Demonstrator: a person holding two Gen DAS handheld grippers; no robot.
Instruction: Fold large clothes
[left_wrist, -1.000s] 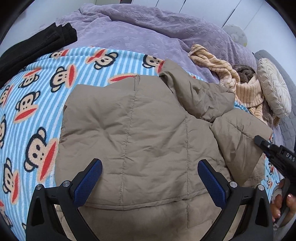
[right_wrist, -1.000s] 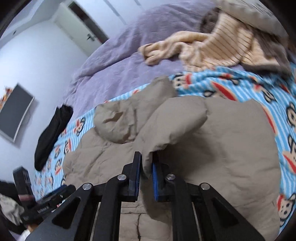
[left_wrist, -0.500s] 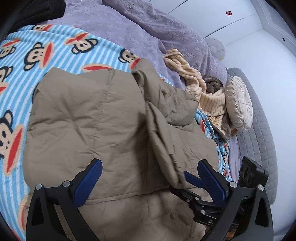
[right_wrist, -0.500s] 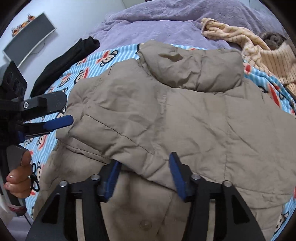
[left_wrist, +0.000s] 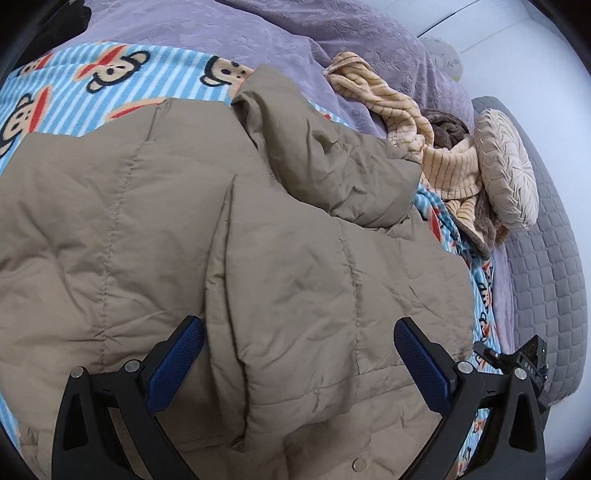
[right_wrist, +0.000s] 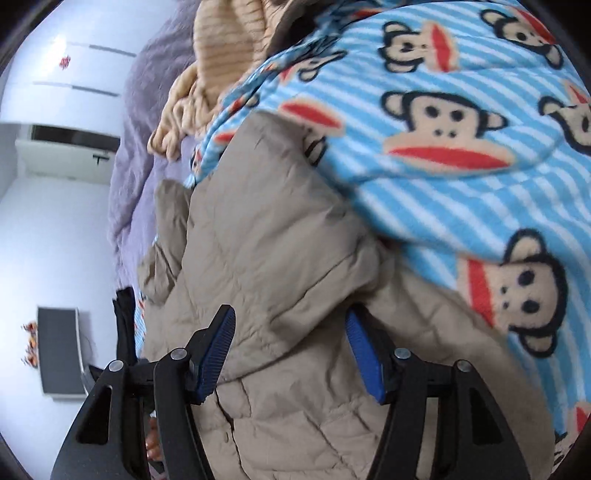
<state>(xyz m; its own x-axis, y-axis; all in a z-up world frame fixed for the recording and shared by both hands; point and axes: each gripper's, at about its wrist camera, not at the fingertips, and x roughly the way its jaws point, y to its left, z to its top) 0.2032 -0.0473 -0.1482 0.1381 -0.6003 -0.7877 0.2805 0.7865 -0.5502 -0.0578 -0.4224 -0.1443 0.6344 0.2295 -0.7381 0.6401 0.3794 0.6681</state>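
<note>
Jacket (left_wrist: 295, 266) on monkey-print blanket (right_wrist: 461, 184) | both grippers (left_wrist: 299, 354) (right_wrist: 291, 347) spread, empty | no legible writing

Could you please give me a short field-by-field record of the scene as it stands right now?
garment: tan quilted jacket, lying on the bed with one side panel folded over its middle
surface: blue striped monkey-print blanket over a purple bedspread
left gripper: open, above the jacket, holding nothing
right gripper: open, fingers astride a jacket fold
other items: striped beige knitwear, round pleated cushion
</note>
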